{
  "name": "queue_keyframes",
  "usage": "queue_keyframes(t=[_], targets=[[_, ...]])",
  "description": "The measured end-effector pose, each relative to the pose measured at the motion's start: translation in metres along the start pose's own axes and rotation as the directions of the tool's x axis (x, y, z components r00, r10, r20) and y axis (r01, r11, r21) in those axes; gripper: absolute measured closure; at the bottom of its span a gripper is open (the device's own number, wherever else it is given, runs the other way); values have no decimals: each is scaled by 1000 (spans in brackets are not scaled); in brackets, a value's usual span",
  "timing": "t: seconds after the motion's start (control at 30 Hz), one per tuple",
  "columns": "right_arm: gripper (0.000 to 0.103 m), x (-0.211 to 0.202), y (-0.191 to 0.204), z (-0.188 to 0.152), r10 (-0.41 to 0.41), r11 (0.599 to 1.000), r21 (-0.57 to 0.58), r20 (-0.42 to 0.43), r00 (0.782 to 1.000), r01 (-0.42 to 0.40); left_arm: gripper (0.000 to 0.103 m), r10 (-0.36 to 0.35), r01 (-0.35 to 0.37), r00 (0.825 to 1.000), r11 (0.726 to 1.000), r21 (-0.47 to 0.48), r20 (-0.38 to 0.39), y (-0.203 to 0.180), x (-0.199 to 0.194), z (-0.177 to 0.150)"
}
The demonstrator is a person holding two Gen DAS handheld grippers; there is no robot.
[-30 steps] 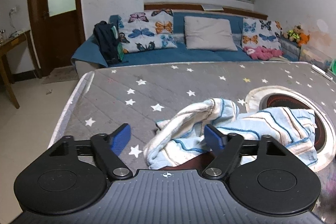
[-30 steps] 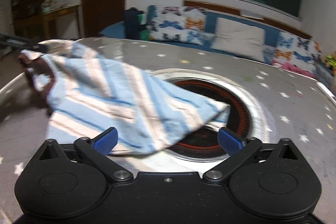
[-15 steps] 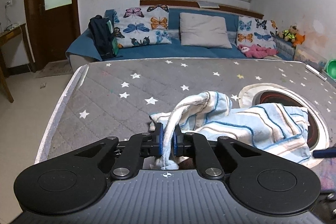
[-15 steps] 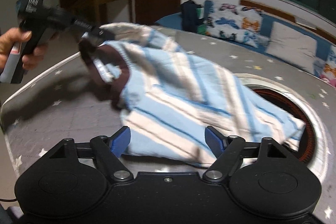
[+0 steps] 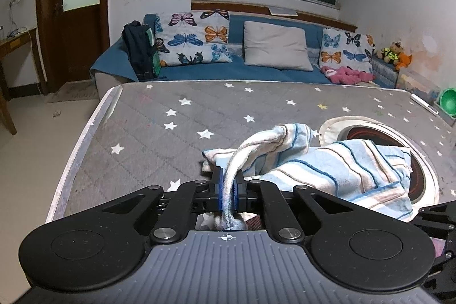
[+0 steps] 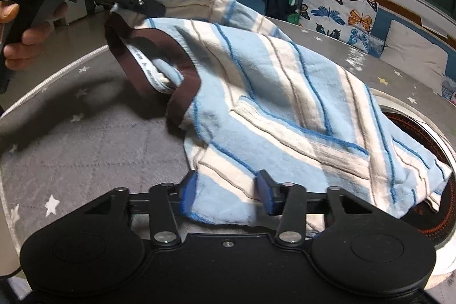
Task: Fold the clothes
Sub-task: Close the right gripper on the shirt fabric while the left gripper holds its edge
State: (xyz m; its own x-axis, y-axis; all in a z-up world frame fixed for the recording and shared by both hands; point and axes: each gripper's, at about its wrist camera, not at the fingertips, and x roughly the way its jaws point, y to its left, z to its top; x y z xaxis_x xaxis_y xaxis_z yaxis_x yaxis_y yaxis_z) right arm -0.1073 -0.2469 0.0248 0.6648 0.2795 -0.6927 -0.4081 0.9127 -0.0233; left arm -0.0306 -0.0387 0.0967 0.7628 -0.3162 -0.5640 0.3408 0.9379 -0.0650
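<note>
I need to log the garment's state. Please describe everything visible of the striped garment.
The striped garment is soft cloth, light blue and cream with thin blue lines and a dark brown band. It is crumpled, partly lifted over the star-print mattress. The left gripper clamps one edge; the open right gripper straddles its lower hem.

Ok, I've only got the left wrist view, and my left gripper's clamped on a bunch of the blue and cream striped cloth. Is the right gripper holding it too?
Observer: No. The right gripper is open, with the lower edge of the blue and cream striped garment lying between its fingers.
Operator: Which part did the left one catch?
Observer: The left gripper pinches the top edge, next to a dark brown waistband that hangs open below it.
Operator: Is that end off the bed?
Observer: Yes, it hangs above the grey star-print mattress, with a shadow beneath.
</note>
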Motion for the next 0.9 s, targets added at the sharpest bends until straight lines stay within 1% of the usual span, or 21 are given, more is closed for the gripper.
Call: queue_keyframes(t=[0.13, 0.27, 0.37, 0.47, 0.53, 0.67, 0.77, 0.83, 0.9], targets=[[82, -11, -5, -3, 15, 1000, 25, 15, 1000, -16, 98, -2, 2, 1000, 1000, -7, 11, 2, -11, -1], [90, -30, -10, -8, -11, 1000, 23, 43, 999, 10, 98, -4, 4, 1000, 1000, -14, 23, 3, -22, -3], [92, -38, -10, -7, -39, 999, 28, 72, 997, 37, 98, -14, 14, 1000, 1000, 12, 13, -2, -26, -8], [92, -59, -15, -11, -62, 997, 42, 99, 993, 58, 99, -26, 26, 1000, 999, 43, 0, -9, -29, -15], [92, -69, -20, -14, -83, 995, 56, 103, 991, 78, 99, -34, 34, 999, 997, 64, -9, -14, -32, -20], [92, -69, -29, -25, -74, 993, 100, 48, 996, 69, 98, -48, 51, 998, 993, 105, -28, -23, -36, -29], [92, -62, -23, -33, -79, 994, 79, 8, 997, 78, 98, -58, 64, 997, 989, 136, -42, -30, -39, -36], [91, -61, -18, -35, -82, 995, 66, 8, 997, 81, 97, -65, 72, 997, 985, 156, -52, -35, -41, -40], [89, -61, -11, -32, -88, 995, 44, 18, 996, 87, 97, -70, 79, 996, 981, 177, -57, -39, -43, -43]])
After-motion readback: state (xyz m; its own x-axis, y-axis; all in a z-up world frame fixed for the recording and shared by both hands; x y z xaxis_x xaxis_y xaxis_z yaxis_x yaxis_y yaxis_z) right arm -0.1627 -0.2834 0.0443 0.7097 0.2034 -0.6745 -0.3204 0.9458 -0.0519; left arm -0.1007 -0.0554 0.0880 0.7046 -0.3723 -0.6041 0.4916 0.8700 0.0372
